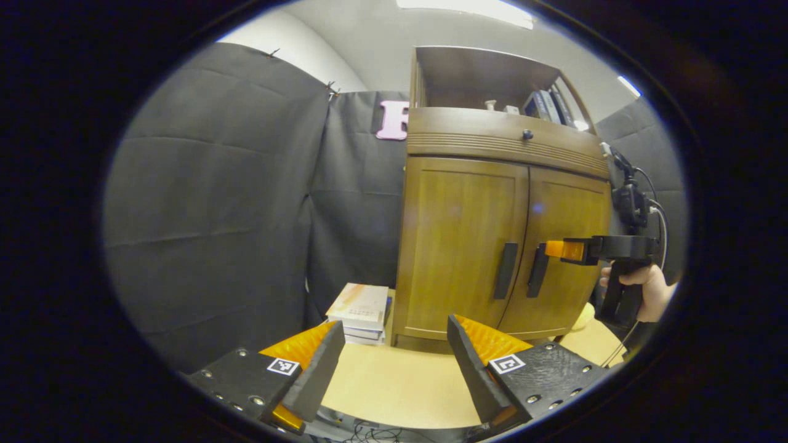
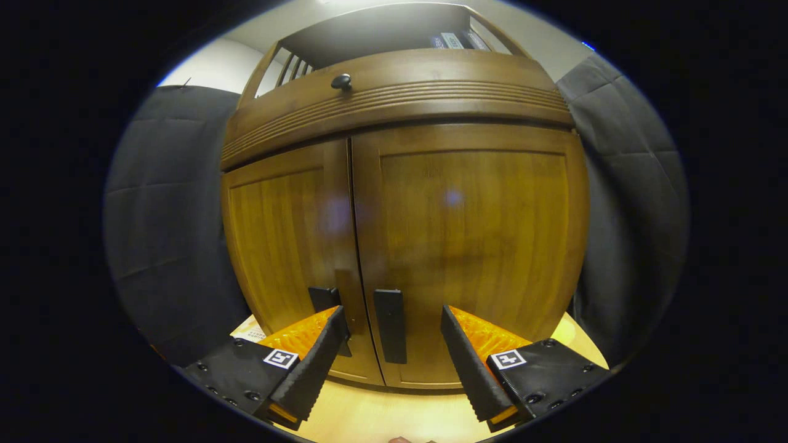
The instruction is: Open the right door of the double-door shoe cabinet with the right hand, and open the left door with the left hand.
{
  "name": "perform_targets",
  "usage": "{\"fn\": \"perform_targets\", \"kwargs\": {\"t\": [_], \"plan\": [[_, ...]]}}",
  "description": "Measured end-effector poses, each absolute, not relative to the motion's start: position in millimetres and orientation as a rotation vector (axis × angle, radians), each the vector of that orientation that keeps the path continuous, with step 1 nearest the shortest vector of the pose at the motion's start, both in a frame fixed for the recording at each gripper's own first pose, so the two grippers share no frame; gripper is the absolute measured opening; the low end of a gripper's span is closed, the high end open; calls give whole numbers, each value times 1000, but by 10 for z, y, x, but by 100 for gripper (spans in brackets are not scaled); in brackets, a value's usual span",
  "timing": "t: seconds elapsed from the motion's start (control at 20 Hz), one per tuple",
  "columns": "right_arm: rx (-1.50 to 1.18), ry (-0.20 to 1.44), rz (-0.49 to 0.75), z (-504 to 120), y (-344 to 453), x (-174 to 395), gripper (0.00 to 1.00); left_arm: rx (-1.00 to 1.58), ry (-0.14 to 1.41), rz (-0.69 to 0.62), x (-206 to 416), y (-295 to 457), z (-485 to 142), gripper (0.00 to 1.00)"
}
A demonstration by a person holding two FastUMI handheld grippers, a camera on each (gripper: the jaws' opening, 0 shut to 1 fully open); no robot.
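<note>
The shoe cabinet (image 1: 498, 246) is seen standing upright on the pale tabletop (image 1: 394, 381), its front turned toward both cameras, and both doors are seen shut, flush with the frame. Nothing of the task can be counted as done yet; both doors are left to be opened.

The right door (image 2: 468, 246) is approached first, it is judged. Its dark handle (image 2: 390, 326) is a slim bar with its long axis running vertically, set just beside the centre seam. In the right gripper view it is framed between the two spread fingers of the right gripper (image 2: 389, 351), which is held wide apart and has hold of nothing. Whether the fingers are already level with the handle or just short of it cannot be told there; in the left gripper view the right gripper (image 1: 557, 249) is seen with its tip just beside the handle, carried in a hand (image 1: 646, 289).

The left door (image 1: 458, 246) is untouched; its handle (image 1: 506, 271), vertical too, sits just across the seam. The left gripper (image 1: 394, 363) is held well back over the tabletop, fingers widely parted, nothing between them.

Farther out, a stack of books (image 1: 362, 312) is seen on the tabletop beside the cabinet's left side, and a drawer knob (image 1: 527, 134) above the doors.
</note>
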State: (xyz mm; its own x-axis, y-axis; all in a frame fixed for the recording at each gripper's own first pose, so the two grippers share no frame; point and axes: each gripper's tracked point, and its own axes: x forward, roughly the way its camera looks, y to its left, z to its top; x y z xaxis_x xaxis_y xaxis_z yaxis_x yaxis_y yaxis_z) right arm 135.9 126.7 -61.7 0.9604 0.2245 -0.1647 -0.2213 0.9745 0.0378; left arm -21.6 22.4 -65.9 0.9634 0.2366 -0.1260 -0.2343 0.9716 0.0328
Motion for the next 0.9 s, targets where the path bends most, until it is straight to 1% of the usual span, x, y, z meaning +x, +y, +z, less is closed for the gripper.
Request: {"fn": "perform_targets", "kwargs": {"t": [0.25, 0.6, 0.7, 0.9], "plan": [[-12, 205, 207, -820, 1311, 1685, 98, 0, 145, 336, -248, 353, -739, 96], [-22, 258, 187, -1009, 1351, 1927, 96, -25, 173, 411, -303, 411, -782, 96], [-39, 251, 194, -962, 1374, 1899, 79, -25, 168, 417, -301, 415, -753, 95], [-48, 260, 199, -941, 1384, 1870, 44, -15, 171, 411, -314, 413, -755, 96]]}}
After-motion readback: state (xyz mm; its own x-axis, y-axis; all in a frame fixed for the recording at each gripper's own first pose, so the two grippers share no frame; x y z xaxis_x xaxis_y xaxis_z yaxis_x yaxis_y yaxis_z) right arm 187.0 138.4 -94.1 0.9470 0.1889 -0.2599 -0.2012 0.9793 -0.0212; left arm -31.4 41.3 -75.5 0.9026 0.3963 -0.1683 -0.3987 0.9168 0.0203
